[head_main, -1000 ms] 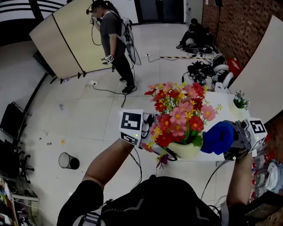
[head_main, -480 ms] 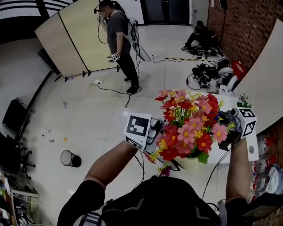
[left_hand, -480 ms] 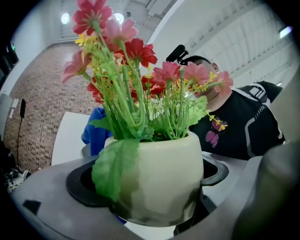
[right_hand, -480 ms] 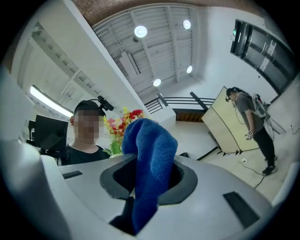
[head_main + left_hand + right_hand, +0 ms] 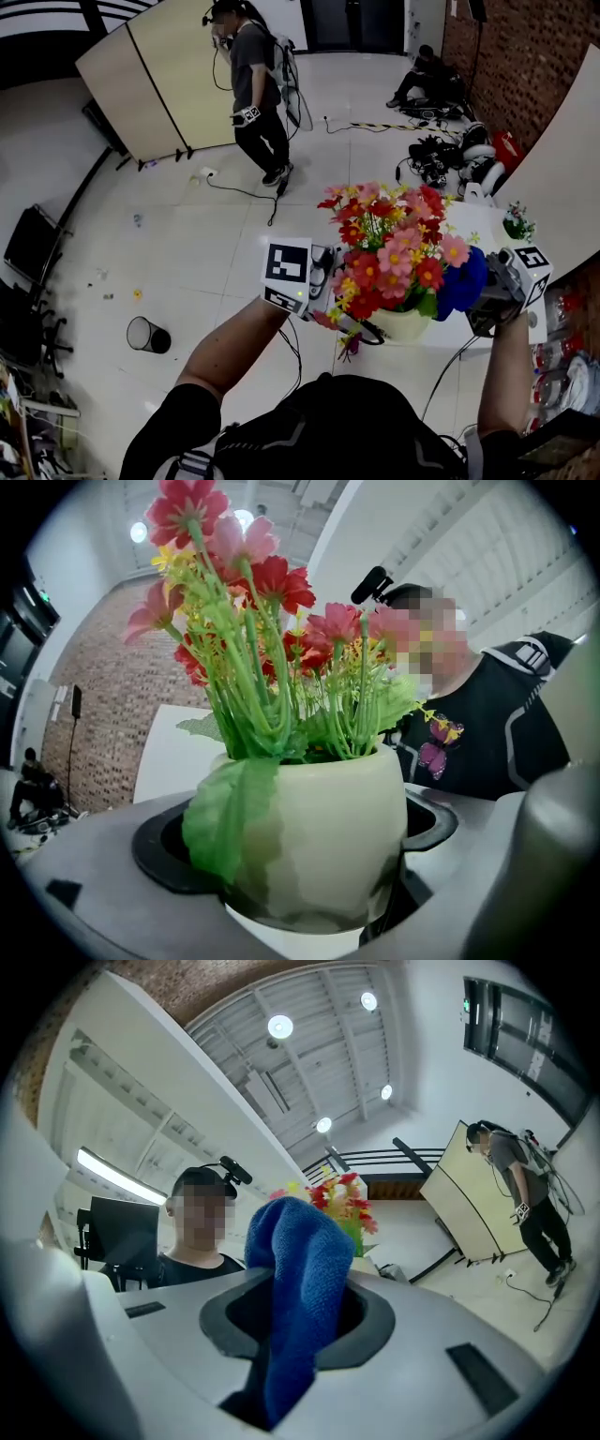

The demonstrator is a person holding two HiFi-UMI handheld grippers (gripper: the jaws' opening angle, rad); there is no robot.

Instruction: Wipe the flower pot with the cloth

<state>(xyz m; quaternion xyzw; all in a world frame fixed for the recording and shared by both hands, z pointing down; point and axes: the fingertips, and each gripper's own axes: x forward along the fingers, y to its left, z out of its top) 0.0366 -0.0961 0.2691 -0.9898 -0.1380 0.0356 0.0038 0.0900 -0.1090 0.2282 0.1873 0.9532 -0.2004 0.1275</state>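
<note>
Cream flower pot (image 5: 319, 836) clamped in the left gripper (image 5: 326, 298), blue cloth (image 5: 295, 1279) just beside it.
Both forearms reach forward from below. The right gripper (image 5: 489, 292) is closed on the cloth, next to the flowers (image 5: 389, 248), over a white table (image 5: 487, 220). Pale floor (image 5: 187, 244), brick wall (image 5: 525, 66), standing person (image 5: 253, 94) beyond.

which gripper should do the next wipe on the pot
Right. The right gripper holds the blue cloth beside the flower pot; the left gripper is shut on the pot, steadying it.
</note>
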